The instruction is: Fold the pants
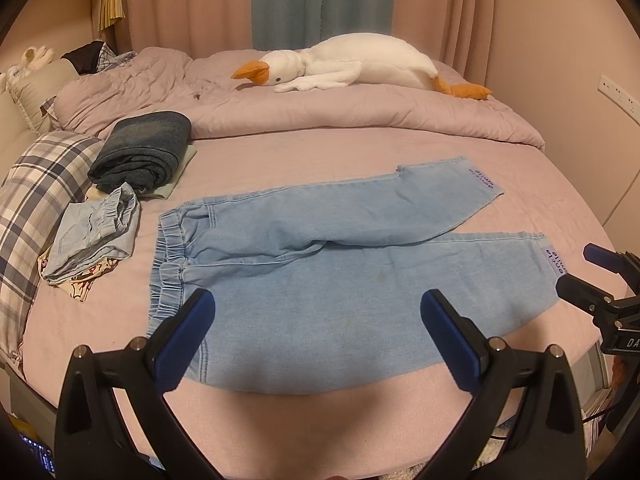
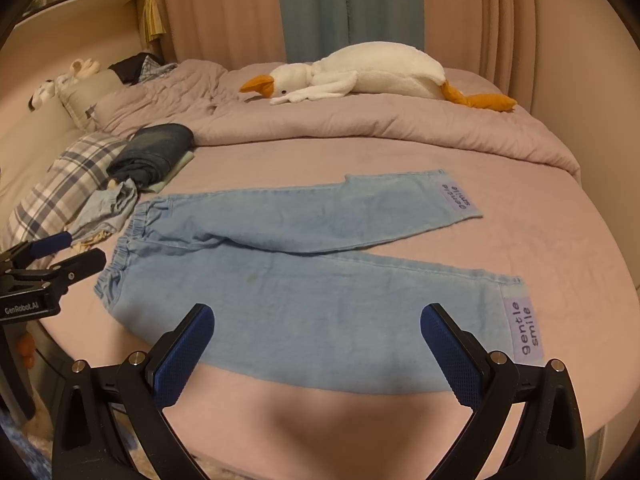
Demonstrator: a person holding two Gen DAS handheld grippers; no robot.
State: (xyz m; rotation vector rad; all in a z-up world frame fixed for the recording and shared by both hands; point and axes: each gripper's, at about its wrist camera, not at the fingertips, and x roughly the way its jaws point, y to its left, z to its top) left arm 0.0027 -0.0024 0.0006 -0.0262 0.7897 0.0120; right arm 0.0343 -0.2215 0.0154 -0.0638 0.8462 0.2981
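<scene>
The pants (image 1: 320,264) lie flat crosswise on the bed (image 1: 320,152), waistband nearer the released left gripper (image 1: 318,316), cuffs nearer the released right gripper (image 2: 318,330).

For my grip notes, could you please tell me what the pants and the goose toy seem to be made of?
Pants: light blue denim, apparently soft and matte; visible seams, gathered elastic waistband.
Goose toy: white plush, seemingly fuzzy, with an orange fabric beak and feet.

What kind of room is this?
Most likely a bedroom. The light blue pants lie spread on a bed with a rumpled pink quilt, a plaid pillow and a plush goose, with curtains behind.
</scene>
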